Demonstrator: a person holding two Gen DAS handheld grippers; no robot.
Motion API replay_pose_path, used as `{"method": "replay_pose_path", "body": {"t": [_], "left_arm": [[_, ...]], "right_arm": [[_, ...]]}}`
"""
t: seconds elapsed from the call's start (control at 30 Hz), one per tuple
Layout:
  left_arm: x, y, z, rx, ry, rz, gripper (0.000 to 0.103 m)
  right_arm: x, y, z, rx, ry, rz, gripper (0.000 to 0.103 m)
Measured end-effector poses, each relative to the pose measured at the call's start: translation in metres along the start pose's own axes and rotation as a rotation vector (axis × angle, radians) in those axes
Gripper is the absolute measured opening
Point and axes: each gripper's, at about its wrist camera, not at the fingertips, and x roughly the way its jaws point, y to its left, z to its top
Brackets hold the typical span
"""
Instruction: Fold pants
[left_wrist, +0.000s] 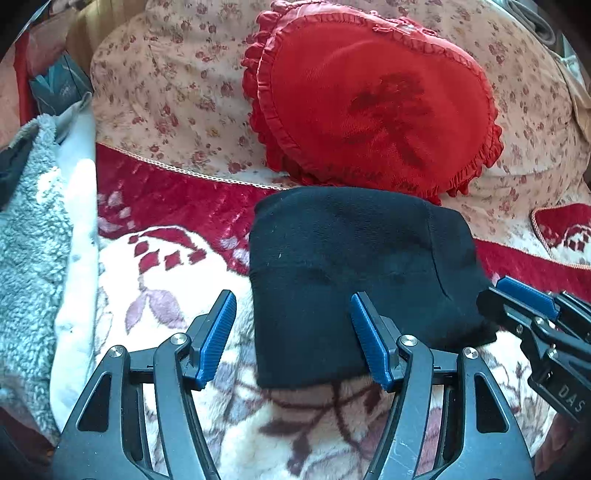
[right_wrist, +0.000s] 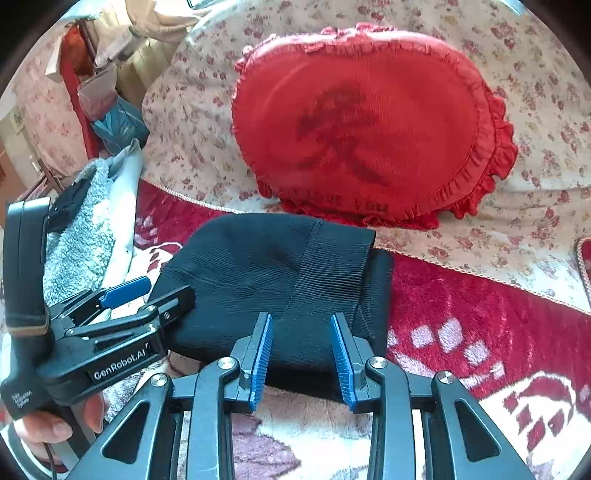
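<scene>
Black pants (left_wrist: 354, 280) lie folded small on my blanket (left_wrist: 177, 266), near the red pillow (left_wrist: 376, 107). My left gripper (left_wrist: 293, 332) gapes empty; my right gripper (right_wrist: 302, 354) stands half-open, gripping nothing (folding looks finished). Next: back away.

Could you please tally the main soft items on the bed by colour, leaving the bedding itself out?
Black: 1, the folded pants
Red: 1, the heart-shaped cushion
Grey: 1, the fleecy garment at the left edge
White: 1, the cloth beside it
Total: 4
</scene>
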Motion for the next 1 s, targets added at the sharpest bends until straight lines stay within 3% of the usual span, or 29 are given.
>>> {"method": "replay_pose_path", "body": {"t": [0.33,1.0], "left_arm": [[-0.030,0.003,-0.024,-0.019,-0.013,0.017,0.064],[-0.069,0.014,-0.050,-0.044,-0.045,0.026,0.064]], "right_arm": [[-0.022,0.007,-0.015,0.023,-0.017,-0.032,0.033],[-0.044,0.043,-0.030,-0.022,-0.024,-0.010,0.037]]}}
